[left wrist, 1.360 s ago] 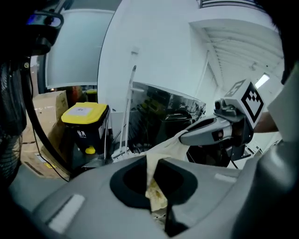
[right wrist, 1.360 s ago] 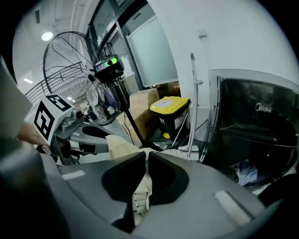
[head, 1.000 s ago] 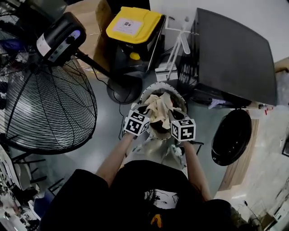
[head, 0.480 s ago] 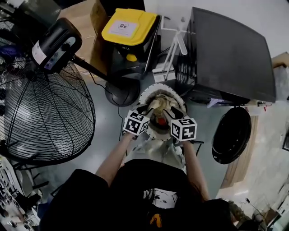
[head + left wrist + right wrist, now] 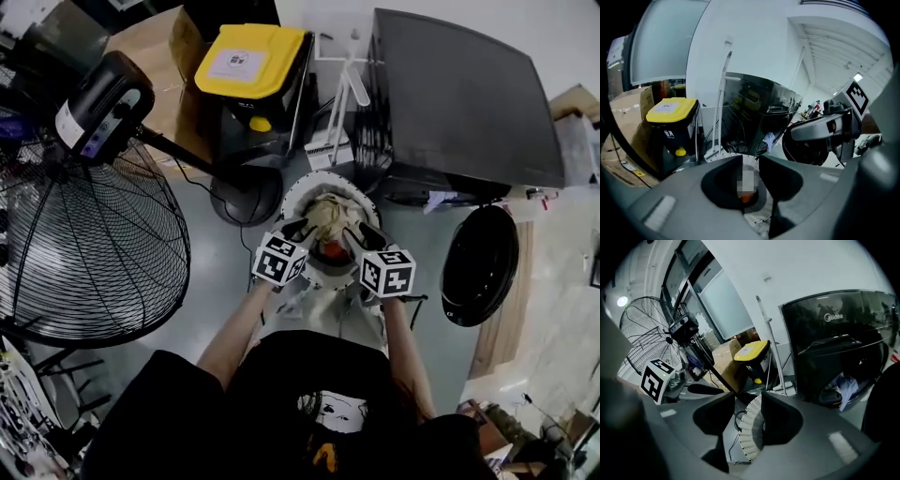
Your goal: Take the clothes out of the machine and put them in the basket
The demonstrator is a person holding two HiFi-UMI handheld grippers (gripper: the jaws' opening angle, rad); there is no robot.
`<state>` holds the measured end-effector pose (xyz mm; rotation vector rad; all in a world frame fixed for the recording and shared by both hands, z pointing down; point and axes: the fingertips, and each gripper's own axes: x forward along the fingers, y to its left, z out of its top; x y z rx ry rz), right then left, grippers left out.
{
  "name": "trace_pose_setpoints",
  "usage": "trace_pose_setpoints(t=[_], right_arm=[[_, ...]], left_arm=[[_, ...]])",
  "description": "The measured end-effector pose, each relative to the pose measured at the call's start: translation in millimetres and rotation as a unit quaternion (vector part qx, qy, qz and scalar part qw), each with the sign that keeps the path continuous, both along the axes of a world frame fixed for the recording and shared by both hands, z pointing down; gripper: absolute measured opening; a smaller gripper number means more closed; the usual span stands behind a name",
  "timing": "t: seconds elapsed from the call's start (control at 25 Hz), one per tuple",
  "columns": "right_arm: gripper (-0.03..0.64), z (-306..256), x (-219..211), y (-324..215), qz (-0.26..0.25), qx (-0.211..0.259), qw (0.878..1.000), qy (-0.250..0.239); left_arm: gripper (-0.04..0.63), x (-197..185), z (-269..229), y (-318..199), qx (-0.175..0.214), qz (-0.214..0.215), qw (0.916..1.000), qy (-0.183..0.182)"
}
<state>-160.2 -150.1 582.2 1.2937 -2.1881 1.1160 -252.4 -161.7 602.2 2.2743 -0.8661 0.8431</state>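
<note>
Beige crumpled clothes (image 5: pixel 328 217) lie in the white round slatted basket (image 5: pixel 296 188). Above it, the left gripper (image 5: pixel 302 230) has its jaws released and empty. The right gripper (image 5: pixel 361 234) has just been opening its jaws, nothing between them, likely letting the load drop.

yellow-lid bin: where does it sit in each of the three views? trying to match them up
Head view: yellow-lidded bin at the top, left of centre.
Left gripper view: bin at the left, mid-height.
Right gripper view: bin near the centre.
Shared landmark: the black machine stands to the bin's right in every view.
</note>
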Motion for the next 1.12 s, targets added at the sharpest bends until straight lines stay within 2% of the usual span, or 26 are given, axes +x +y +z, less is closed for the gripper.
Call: trace_pose_setpoints(t=[0.28,0.64,0.84,1.12], right_arm=[[0.192,-4,47,24,0.073,-0.001,0.997,-0.005],[0.189,-5,131,54,0.143,0.006,0.990,-0.018],[0.187,0,183,58,0.170,0.011,0.985,-0.023],[0.179,16,248,43,0.210,0.023,0.977,-0.032]], left_arm=[[0.103,34,-1,17,-0.004,0.065,0.9978,0.001],[0.103,119,-11,35,0.009,0.145,0.9894,0.007],[0.103,170,-30,39,0.024,0.160,0.9866,0.019],[0.103,230,-37,32,0.039,0.170,0.9845,0.017]])
